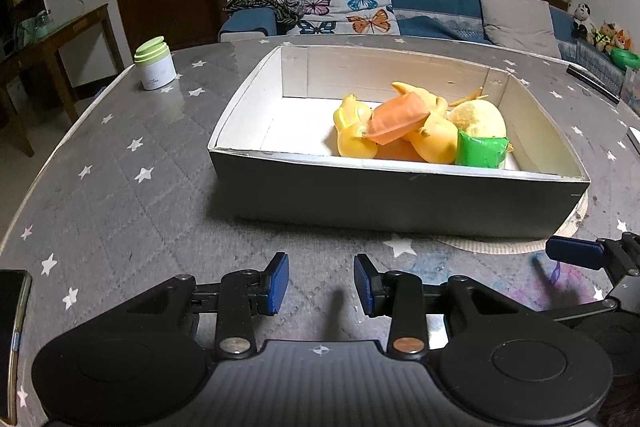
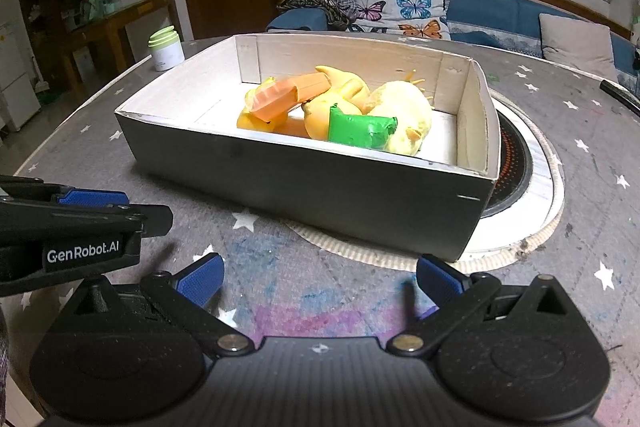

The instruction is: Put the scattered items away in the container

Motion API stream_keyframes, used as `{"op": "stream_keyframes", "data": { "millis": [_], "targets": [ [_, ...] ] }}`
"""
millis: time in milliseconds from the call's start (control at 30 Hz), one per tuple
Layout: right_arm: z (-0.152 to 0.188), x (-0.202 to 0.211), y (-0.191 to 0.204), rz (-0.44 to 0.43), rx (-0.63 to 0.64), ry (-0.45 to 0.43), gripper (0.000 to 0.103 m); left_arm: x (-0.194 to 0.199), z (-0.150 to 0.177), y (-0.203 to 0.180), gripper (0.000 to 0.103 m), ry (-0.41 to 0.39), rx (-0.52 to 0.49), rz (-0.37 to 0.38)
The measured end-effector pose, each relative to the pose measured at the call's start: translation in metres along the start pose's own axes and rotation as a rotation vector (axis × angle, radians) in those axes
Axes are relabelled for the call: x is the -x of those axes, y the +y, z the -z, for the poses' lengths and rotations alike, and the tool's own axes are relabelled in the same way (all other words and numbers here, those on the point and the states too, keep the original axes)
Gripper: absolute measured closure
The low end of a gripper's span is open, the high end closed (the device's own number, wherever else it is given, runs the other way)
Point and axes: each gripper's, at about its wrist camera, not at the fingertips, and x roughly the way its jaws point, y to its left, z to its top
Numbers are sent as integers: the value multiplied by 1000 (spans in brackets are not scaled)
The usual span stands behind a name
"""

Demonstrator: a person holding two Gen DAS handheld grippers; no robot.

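A grey cardboard box with white inner walls (image 1: 392, 199) (image 2: 304, 179) stands on the table ahead of both grippers. Inside it lie yellow rubber ducks (image 1: 354, 137) (image 2: 404, 115), an orange block (image 1: 396, 119) (image 2: 280, 97) on top and a green packet (image 1: 482, 149) (image 2: 358, 131). My left gripper (image 1: 321, 285) is open and empty, low over the table in front of the box. My right gripper (image 2: 318, 277) is open wide and empty, also in front of the box. The left gripper's side (image 2: 72, 227) shows at the left of the right wrist view.
A white jar with a green lid (image 1: 155, 65) (image 2: 166, 49) stands at the table's far left. A dark phone (image 1: 12, 307) lies at the near left edge. A round hob (image 2: 516, 163) sits under the box's right end. A sofa with cushions (image 1: 516, 19) lies beyond.
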Motion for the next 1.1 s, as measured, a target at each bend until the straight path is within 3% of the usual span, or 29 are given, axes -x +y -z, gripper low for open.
{"op": "stream_keyframes", "data": {
  "millis": [1100],
  "targets": [
    [-10,-13,6,5,-1,26,0,-9,-12,2,65,-14,-33,6]
  ]
}}
